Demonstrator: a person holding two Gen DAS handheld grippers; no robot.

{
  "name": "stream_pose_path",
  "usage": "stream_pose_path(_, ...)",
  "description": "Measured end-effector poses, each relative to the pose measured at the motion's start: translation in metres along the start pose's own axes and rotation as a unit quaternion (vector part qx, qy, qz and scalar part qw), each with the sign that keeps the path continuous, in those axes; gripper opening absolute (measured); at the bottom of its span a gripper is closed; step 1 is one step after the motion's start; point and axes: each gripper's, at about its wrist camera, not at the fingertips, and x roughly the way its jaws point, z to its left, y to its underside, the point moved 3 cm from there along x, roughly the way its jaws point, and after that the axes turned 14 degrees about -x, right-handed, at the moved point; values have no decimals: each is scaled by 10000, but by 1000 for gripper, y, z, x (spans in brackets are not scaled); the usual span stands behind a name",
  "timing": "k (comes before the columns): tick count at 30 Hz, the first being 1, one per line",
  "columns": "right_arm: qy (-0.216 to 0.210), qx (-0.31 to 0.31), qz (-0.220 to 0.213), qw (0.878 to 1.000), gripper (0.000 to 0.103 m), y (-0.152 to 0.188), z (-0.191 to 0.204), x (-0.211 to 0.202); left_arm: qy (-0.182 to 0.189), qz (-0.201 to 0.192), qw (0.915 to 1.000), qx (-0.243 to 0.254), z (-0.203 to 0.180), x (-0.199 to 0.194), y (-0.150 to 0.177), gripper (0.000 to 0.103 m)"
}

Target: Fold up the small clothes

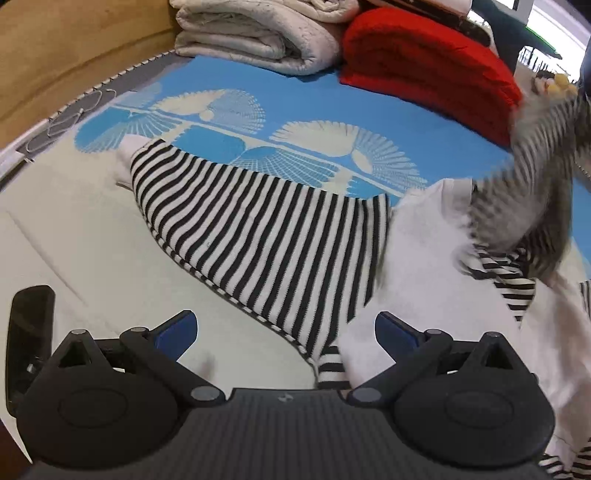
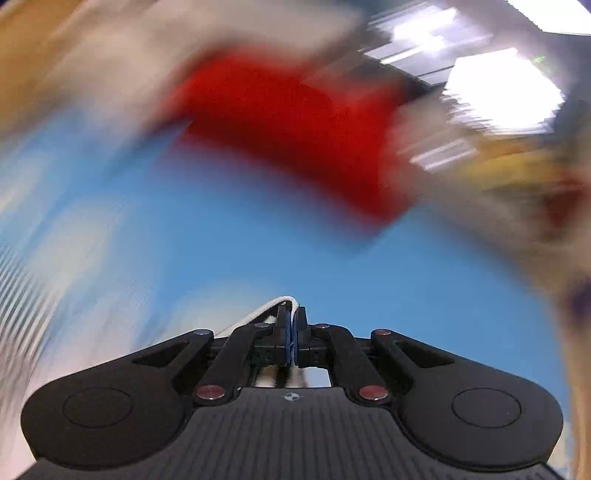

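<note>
A small black-and-white striped garment [image 1: 258, 229] with white parts lies spread on the blue patterned bedsheet [image 1: 317, 99]. My left gripper [image 1: 286, 334] is open and empty, low over the garment's near edge. A blurred striped part of the garment [image 1: 535, 177] is lifted at the right of the left wrist view. My right gripper [image 2: 291, 332] is shut on a white edge of the garment [image 2: 273, 304], held above the bedsheet [image 2: 258, 236]. The right wrist view is heavily motion-blurred.
A folded grey-white blanket [image 1: 258, 33] and a folded red blanket [image 1: 432, 62] lie at the far side of the bed. The red blanket also shows blurred in the right wrist view [image 2: 295, 125]. A wooden headboard [image 1: 66, 44] stands at the far left.
</note>
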Motion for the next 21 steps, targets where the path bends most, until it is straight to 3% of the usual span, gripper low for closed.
stream_pose_path(1, 345, 754, -455, 9955, 22, -18, -24, 1, 9, 29, 10000, -18, 0, 1, 0, 103)
stream_pose_path(2, 340, 1020, -609, 9923, 67, -24, -34, 1, 48, 90, 9999, -54, 1, 2, 1, 103)
stream_pose_path(3, 190, 1014, -667, 9924, 86, -21, -36, -3, 151, 162, 9997, -63, 0, 2, 1, 103)
stream_pose_path(5, -157, 386, -807, 9959, 82, 3, -18, -10, 210, 199, 9996, -59, -3, 2, 1, 103)
stream_pose_path(7, -419, -273, -626, 9968, 80, 49, 2, -16, 302, 236, 9993, -15, -7, 1, 3, 103)
stream_pose_path(10, -942, -433, -78, 9946, 61, 115, 15, -20, 279, 102, 9995, 138, -11, -2, 6, 103)
stream_pose_path(14, -1666, 530, 530, 9832, 59, 173, 19, -57, 35, -227, 9997, -110, 6, 1, -7, 103)
stream_pose_path(18, -2031, 1130, 215, 9724, 70, 213, 22, -137, -665, -626, 9945, -503, 35, 14, -27, 103)
stream_pose_path(21, -1954, 1197, 137, 9733, 75, 239, 26, -189, -849, -518, 9918, -798, 59, 36, -42, 103)
